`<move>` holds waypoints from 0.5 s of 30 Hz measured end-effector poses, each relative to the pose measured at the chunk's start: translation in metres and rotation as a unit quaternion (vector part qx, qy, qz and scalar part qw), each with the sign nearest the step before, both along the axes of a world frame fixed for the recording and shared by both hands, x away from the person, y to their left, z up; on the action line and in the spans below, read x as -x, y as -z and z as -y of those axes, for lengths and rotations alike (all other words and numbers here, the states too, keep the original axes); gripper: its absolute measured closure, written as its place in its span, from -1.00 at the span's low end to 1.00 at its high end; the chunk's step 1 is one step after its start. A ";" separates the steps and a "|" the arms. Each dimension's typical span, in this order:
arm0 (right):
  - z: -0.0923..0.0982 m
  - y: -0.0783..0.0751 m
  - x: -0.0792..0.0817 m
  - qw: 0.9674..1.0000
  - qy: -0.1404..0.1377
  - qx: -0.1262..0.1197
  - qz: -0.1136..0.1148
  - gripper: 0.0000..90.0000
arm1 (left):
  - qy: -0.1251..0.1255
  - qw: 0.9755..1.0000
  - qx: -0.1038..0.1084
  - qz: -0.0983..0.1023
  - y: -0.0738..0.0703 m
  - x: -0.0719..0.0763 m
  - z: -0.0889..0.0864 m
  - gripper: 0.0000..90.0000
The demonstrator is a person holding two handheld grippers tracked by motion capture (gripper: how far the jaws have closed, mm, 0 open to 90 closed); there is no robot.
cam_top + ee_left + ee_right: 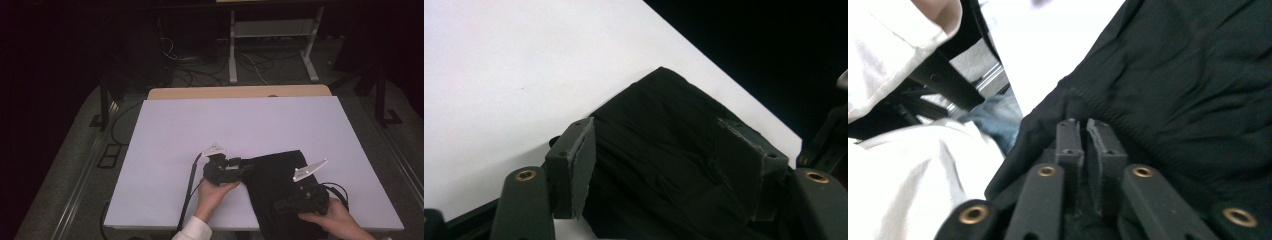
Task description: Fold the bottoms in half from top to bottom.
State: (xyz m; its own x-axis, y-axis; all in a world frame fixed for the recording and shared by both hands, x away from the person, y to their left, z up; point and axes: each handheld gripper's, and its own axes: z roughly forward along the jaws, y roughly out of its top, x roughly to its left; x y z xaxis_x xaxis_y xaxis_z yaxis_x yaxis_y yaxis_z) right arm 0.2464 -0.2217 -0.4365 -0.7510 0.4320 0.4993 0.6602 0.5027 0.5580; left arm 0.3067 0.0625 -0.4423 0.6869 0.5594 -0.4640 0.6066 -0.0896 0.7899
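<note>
Right tool [1085,131]: jaws nearly together, pinching the near hem of the black garment [1188,75]; my white sleeve [893,45] shows beside it there. Left tool [664,165]: jaws apart, straddling a garment fold, pads not pressing. From the high view, the garment [272,180] lies on the white counter [200,125], near right corner.

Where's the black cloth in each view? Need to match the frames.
High view: black cloth lies at the lower right of the white table, reaching its near edge.
Left gripper view: the cloth fills the centre and bottom, between the open jaws.
Right gripper view: the cloth covers the right half; its hem sits at the tips of the near-closed jaws.
Shared landmark: the white table surface beside the cloth's edge.
</note>
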 end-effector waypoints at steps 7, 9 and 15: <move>0.017 -0.017 -0.011 0.997 0.046 -0.027 0.054 0.24 | -0.001 1.000 -0.012 0.004 0.000 0.000 0.002 -0.42; 0.022 -0.021 -0.015 0.996 0.061 -0.029 0.066 0.08 | 0.001 1.000 -0.012 0.004 0.000 -0.001 0.002 -0.45; 0.037 -0.029 -0.025 0.991 0.101 -0.020 0.085 -0.27 | 0.006 1.000 -0.022 0.001 -0.001 -0.003 0.004 -0.53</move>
State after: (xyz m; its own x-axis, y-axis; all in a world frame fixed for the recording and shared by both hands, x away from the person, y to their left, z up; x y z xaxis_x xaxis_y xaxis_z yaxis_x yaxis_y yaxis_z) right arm 0.2715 -0.2586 -0.4079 -0.7256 0.5644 0.3936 0.6405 0.3450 0.6861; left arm 0.3098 0.0584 -0.4413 0.6941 0.5713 -0.4381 0.6039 -0.1308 0.7862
